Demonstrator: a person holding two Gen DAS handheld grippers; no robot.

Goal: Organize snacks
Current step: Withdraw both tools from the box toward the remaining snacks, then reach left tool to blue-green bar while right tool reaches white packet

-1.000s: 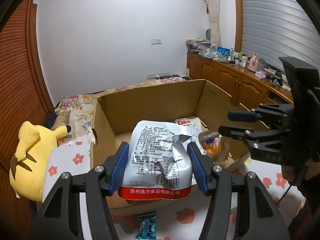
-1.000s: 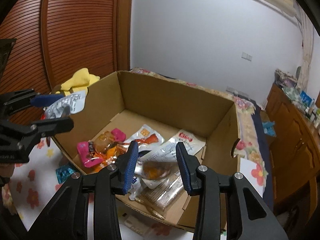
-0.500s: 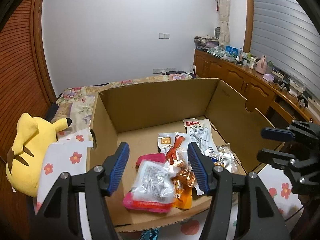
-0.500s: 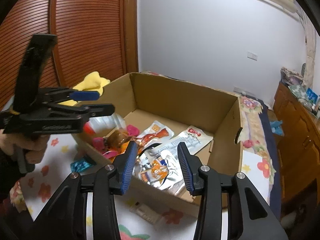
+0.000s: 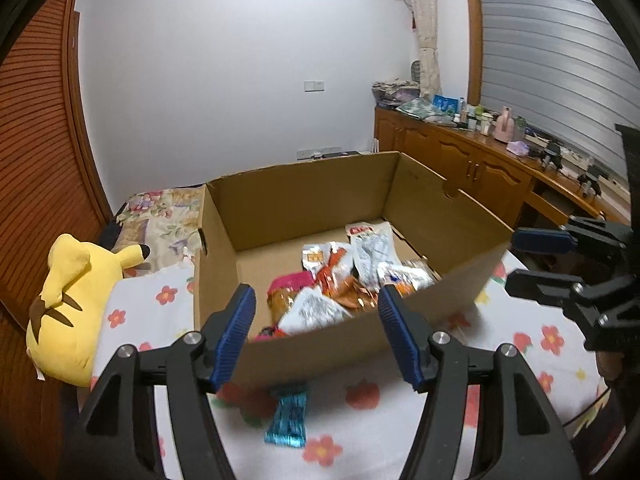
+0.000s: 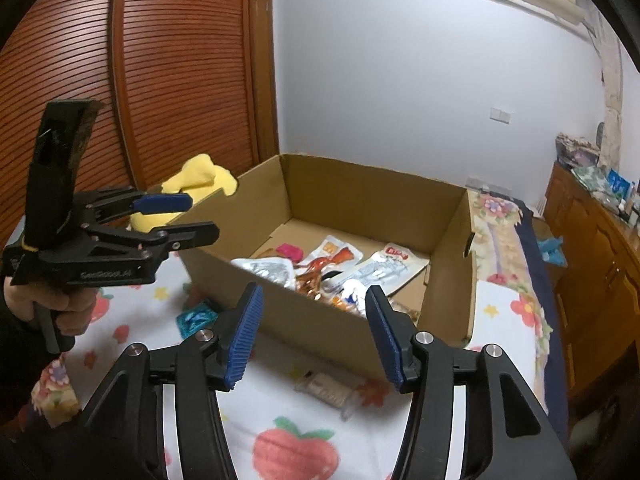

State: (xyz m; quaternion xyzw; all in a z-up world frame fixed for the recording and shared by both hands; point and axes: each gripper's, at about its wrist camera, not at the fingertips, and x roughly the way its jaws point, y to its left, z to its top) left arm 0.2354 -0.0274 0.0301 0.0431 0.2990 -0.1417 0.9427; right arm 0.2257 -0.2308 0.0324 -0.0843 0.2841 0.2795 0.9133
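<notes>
Snack packets point(image 5: 336, 280) lie piled in the cardboard box point(image 5: 320, 200) on the bed's flowered sheet point(image 5: 360, 432). I see my left gripper point(image 5: 316, 336) and right gripper point(image 6: 312, 336) both empty, jaws opening, before the box's near wall. A teal packet point(image 5: 288, 420) and a pale wrapped bar point(image 6: 328, 392) lie outside it on the sheet.

Your flower-print bed point(image 5: 400, 432) carries the cardboard box point(image 5: 340, 344), a teal packet point(image 5: 288, 420) at six o'clock, a plush point(image 5: 76, 300) at nine.
</notes>
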